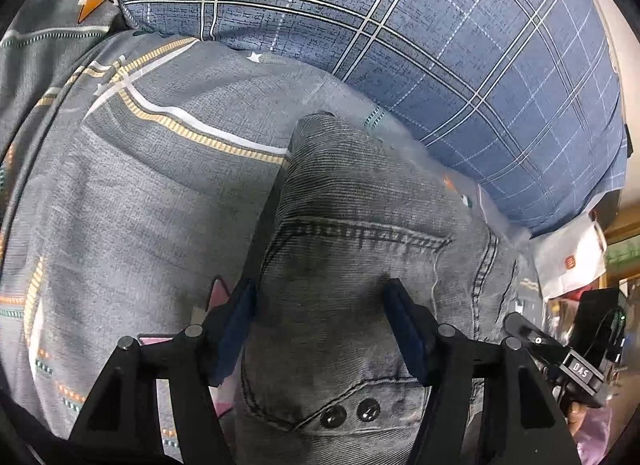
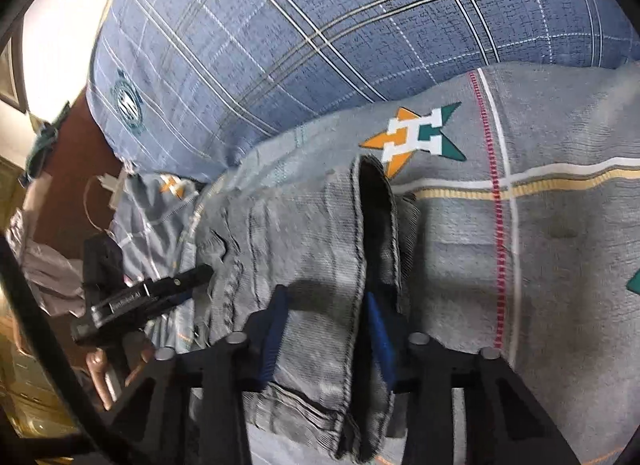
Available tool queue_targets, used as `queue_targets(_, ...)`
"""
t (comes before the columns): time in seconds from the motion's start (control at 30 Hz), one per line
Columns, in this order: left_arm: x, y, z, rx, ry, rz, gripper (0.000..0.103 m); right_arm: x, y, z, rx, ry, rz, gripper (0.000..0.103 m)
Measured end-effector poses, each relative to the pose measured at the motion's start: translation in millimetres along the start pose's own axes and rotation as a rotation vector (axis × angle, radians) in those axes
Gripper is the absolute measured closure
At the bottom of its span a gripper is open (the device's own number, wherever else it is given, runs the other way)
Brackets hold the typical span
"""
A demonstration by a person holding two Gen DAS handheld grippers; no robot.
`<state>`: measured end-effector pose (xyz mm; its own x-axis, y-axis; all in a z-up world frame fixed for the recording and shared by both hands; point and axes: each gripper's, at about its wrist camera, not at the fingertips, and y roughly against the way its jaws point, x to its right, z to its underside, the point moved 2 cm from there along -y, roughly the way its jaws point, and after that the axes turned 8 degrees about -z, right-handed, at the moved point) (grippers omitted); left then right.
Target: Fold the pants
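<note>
The pants are grey jeans point(image 1: 360, 233), lying folded on a grey patterned bedsheet point(image 1: 140, 185). In the left wrist view a pocket seam and two metal buttons show. My left gripper point(image 1: 320, 305) is open, its blue-padded fingers point(image 1: 404, 325) straddling the jeans near the waistband. In the right wrist view the jeans point(image 2: 304, 225) show a dark leg opening. My right gripper point(image 2: 326, 309) has its blue pads closed on the hem edge of the jeans. The right gripper also shows at the right edge of the left wrist view point(image 1: 560, 361); the left gripper shows at the left of the right wrist view point(image 2: 140, 297).
A blue plaid pillow point(image 1: 440, 45) lies beyond the jeans; it also shows in the right wrist view point(image 2: 300, 33). The sheet point(image 2: 540, 225) carries orange and teal star prints. A white bag point(image 1: 568, 261) and clutter lie off the bed's edge.
</note>
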<state>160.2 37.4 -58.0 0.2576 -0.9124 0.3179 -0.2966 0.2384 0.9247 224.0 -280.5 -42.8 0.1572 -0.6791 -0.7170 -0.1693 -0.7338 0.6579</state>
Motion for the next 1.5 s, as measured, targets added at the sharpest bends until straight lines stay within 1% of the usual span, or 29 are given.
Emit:
queue_targets(0.07,-1,-3,0,0.003,0.006,0.007,0.037,2,-2,2,0.002,0.001,0.008,0.078)
queue_targets(0.1,-4,-6,-1,0.008,0.016,0.010,0.042,2,-3,2,0.003,0.002,0.016,0.089)
queue_targets(0.13,-5,-5,-1,0.014,0.026,0.013,0.050,0,-2,4,0.005,0.005,0.021,0.093)
queue_targets(0.2,-6,-1,-1,0.023,0.035,0.035,0.058,-3,3,4,0.023,0.019,0.021,0.098)
queue_targets(0.27,-1,4,1,0.039,0.017,0.039,0.064,-6,7,3,0.042,0.040,0.048,0.099)
queue_targets(0.3,1,8,4,0.052,0.003,0.037,0.069,-6,9,3,0.049,0.042,0.049,0.099)
queue_targets(0.37,6,15,7,0.075,-0.022,0.033,0.072,-10,12,4,0.060,0.057,0.046,0.099)
queue_targets(0.4,9,18,8,0.087,-0.036,0.022,0.075,-13,13,3,0.065,0.070,0.062,0.099)
queue_targets(0.47,10,14,7,0.095,-0.061,-0.009,0.076,-8,8,3,0.049,0.063,0.114,0.099)
queue_targets(0.53,6,4,5,0.070,-0.055,-0.035,0.076,6,-5,4,0.006,0.023,0.136,0.100)
queue_targets(0.57,4,0,5,0.063,-0.048,-0.044,0.076,8,-9,4,-0.002,0.021,0.150,0.100)
queue_targets(0.67,2,3,5,0.064,-0.033,-0.030,0.074,4,-10,3,0.000,0.037,0.170,0.100)
queue_targets(0.7,1,4,5,0.061,-0.024,-0.026,0.070,4,-10,4,-0.003,0.043,0.167,0.100)
queue_targets(0.77,-2,6,5,0.054,-0.005,-0.018,0.065,2,-9,6,-0.009,0.060,0.160,0.097)
queue_targets(0.87,-6,12,3,0.074,0.028,-0.002,0.059,-4,4,5,0.025,0.047,0.098,0.096)
queue_targets(0.9,-7,16,2,0.084,0.032,0.001,0.053,-5,8,4,0.042,0.045,0.089,0.093)
queue_targets(0.93,-8,20,-1,0.097,0.039,0.011,0.047,-5,14,2,0.072,0.039,0.073,0.080)
queue_targets(0.97,-7,22,-5,0.108,0.042,0.017,0.045,-3,17,1,0.086,0.032,0.055,0.071)
queue_targets(1.0,-5,24,-10,0.114,0.034,0.015,0.043,-2,19,0,0.095,0.024,0.039,0.042)
queue_targets(1.03,-1,26,-13,0.112,0.017,0.008,0.042,-2,21,-1,0.112,0.015,0.022,0.027)
queue_targets(1.13,4,21,-30,0.101,0.001,-0.022,0.042,-9,24,-10,0.127,0.051,0.018,0.028)
queue_targets(1.17,7,16,-35,0.088,-0.002,-0.024,0.042,-11,23,-15,0.133,0.060,0.022,0.028)
queue_targets(1.2,9,10,-41,0.080,-0.002,-0.012,0.042,-11,20,-21,0.130,0.076,0.020,0.028)
queue_targets(1.27,11,1,-49,0.076,0.013,0.027,0.042,-9,12,-28,0.113,0.071,0.000,0.035)
queue_targets(1.33,11,-6,-51,0.076,0.029,0.081,0.042,-4,3,-35,0.113,0.044,-0.030,0.052)
queue_targets(1.37,11,-9,-51,0.071,0.039,0.082,0.043,-1,1,-36,0.113,0.027,-0.040,0.054)
queue_targets(1.4,13,-12,-53,0.067,0.028,0.077,0.043,1,-1,-36,0.118,0.012,-0.051,0.058)
queue_targets(1.47,14,-12,-54,0.081,0.015,0.075,0.045,4,2,-39,0.152,-0.015,-0.093,0.059)
queue_targets(1.5,13,-12,-54,0.082,0.024,0.088,0.050,5,4,-41,0.171,-0.028,-0.107,0.059)
